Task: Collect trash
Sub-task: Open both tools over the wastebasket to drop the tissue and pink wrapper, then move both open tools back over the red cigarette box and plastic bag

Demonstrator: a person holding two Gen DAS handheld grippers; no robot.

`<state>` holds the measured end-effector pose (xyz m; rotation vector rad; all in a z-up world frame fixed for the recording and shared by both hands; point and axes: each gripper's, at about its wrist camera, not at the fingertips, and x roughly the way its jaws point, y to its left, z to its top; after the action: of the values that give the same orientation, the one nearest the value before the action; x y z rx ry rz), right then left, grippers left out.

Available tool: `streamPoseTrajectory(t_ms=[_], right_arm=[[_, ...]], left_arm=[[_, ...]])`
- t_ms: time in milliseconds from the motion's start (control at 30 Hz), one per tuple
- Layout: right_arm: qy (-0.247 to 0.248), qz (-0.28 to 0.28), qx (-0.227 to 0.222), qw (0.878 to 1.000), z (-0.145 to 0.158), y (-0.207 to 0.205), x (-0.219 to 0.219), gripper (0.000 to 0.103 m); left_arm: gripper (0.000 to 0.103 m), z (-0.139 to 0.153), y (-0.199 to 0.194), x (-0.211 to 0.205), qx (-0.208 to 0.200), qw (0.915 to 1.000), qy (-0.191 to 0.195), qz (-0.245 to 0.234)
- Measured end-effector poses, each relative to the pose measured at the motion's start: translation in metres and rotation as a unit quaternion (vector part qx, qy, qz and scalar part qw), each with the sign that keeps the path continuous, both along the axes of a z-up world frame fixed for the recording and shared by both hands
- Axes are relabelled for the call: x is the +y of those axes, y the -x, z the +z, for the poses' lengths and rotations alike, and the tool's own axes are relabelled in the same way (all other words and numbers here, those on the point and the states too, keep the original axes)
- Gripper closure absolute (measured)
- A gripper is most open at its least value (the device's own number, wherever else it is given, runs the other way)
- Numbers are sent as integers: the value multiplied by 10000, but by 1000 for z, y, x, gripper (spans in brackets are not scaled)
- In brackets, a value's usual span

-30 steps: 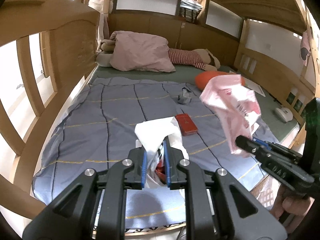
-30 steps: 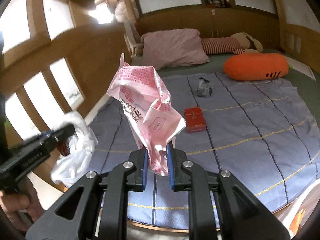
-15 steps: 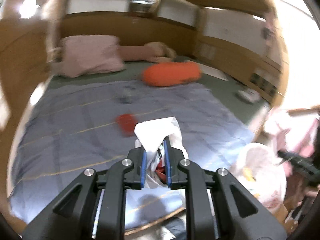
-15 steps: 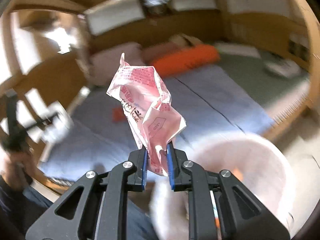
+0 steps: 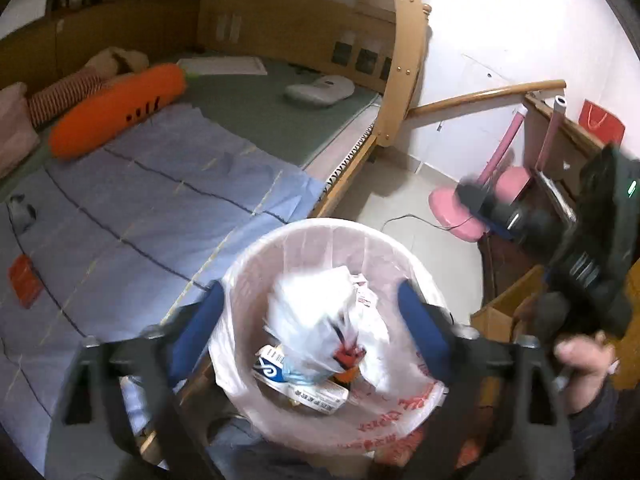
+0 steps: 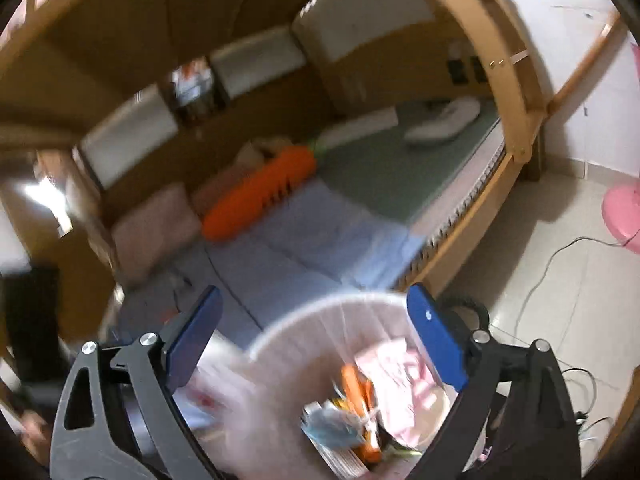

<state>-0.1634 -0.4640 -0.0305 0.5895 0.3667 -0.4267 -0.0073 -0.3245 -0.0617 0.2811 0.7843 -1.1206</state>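
A round trash bin with a pink liner [image 5: 256, 264] stands on the floor beside the bed; it also shows in the right wrist view [image 6: 320, 304]. My left gripper [image 5: 310, 328] is open just above it. A white plastic bag [image 5: 320, 320] lies blurred inside on other trash. My right gripper [image 6: 316, 340] is open above the bin; the pink wrapper [image 6: 396, 376] lies inside. The right gripper's body [image 5: 592, 248] shows at right in the left wrist view. A red packet [image 5: 24, 280] and a grey scrap [image 5: 22, 216] lie on the bed.
The bed has a blue-grey sheet [image 5: 140, 208], an orange carrot cushion [image 5: 116, 108] and a white device [image 5: 320, 90]. A curved wooden bed post [image 5: 404, 52] rises beside the bin. A pink fan base [image 5: 460, 208] with cable and a cardboard box [image 5: 504, 312] stand on the floor.
Both grippers swung from the bed over to the bin and opened. The white bag and the pink wrapper dropped into the bin.
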Motion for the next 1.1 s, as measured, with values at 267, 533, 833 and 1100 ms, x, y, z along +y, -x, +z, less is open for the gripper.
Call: streamPoseTrajectory(t_ms=[267, 533, 833, 1100], right_arm=[[229, 538, 312, 9978, 6, -34, 24, 12], [796, 1995, 400, 9758, 19, -151, 135, 12], [896, 2779, 908, 9521, -11, -320, 234, 8], [1122, 2963, 1885, 9296, -67, -406, 260, 8]], left_arm=[[7, 24, -62, 98, -294, 9903, 292, 1327], [4, 41, -138, 259, -925, 9364, 113, 3384], [3, 14, -193, 361, -750, 8781, 281, 4717], [3, -4, -214, 381, -85, 8747, 535, 4816]])
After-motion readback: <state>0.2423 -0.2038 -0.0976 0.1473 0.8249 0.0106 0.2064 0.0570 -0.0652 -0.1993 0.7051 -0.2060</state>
